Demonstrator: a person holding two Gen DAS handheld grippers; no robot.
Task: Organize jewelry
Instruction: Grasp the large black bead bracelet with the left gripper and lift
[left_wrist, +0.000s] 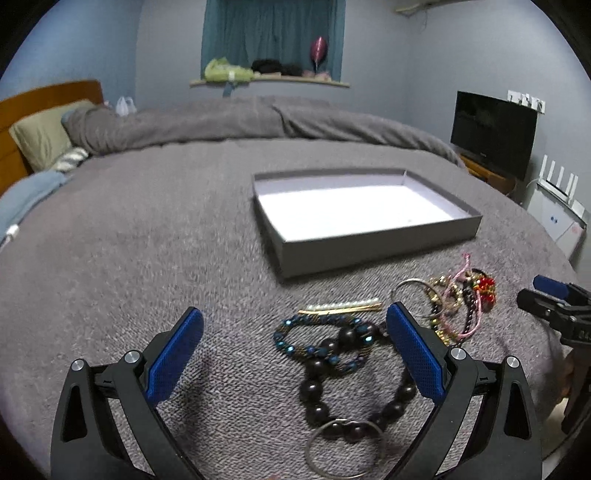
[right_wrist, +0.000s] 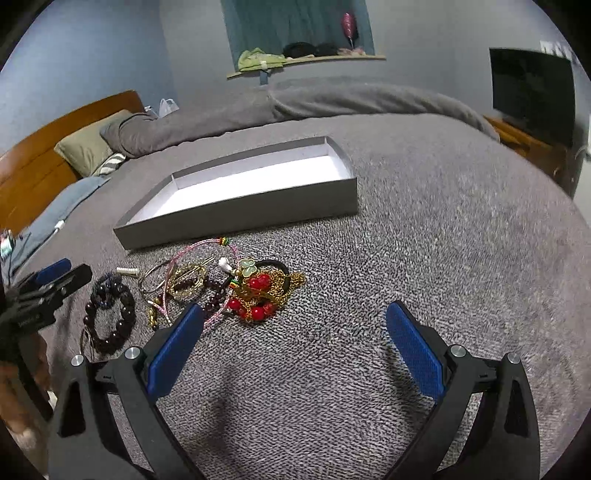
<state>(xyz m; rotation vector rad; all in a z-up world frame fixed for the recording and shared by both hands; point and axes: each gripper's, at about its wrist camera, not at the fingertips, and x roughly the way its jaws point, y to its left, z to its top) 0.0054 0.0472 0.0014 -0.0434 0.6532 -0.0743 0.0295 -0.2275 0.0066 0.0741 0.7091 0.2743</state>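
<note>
Big grey bed (left_wrist: 147, 229) fills the scene, and on it, far and centre, sits the shallow box (left_wrist: 369, 236), white floor bare, nothing filed yet. Near side of the box lies the jewelry: a tangled heap (right_wrist: 255, 291) of red beads, gold chain and pink cord, with a dark bead bracelet (left_wrist: 332, 373) overlapping a blue one (left_wrist: 317, 343), a pearl clip (left_wrist: 343, 306) just beyond, and a thin ring (left_wrist: 343, 448) nearest. Left claw (left_wrist: 293, 325) hangs wide open over the bracelets, holding nothing. Right claw (right_wrist: 293, 325) is wide open too, empty, right of the heap. Risk here, I'd say: those pieces overlap, so one pinch could drag neighbours along, or snag the soft blanket pile.
</note>
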